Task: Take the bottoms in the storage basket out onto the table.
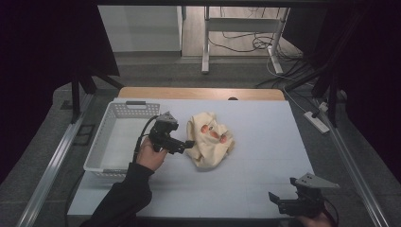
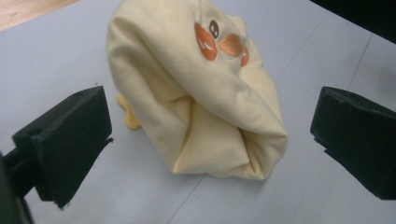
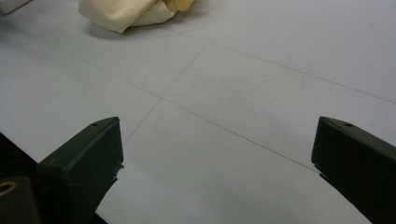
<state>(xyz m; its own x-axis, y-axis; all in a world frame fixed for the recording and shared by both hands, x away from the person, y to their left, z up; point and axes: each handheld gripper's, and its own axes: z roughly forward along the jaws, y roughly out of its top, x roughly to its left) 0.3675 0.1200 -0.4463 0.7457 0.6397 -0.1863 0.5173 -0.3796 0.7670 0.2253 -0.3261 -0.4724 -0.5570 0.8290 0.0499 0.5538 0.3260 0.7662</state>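
Cream cloth [image 1: 210,139] with orange embroidery, crumpled mid-desk [image 1: 265,127], just right of white basket [image 1: 120,137]. Left gripper [image 1: 188,144] close at its left edge, jaws spread wide, gripping nothing. Right gripper [image 1: 274,198] well apart at near right corner, jaws wide too.

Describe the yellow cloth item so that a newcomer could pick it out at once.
On the pale grey table, just right of the white slotted basket, lies a crumpled cream-yellow cloth. The open left gripper points at it. Orange patches and a small dark eye mark it.
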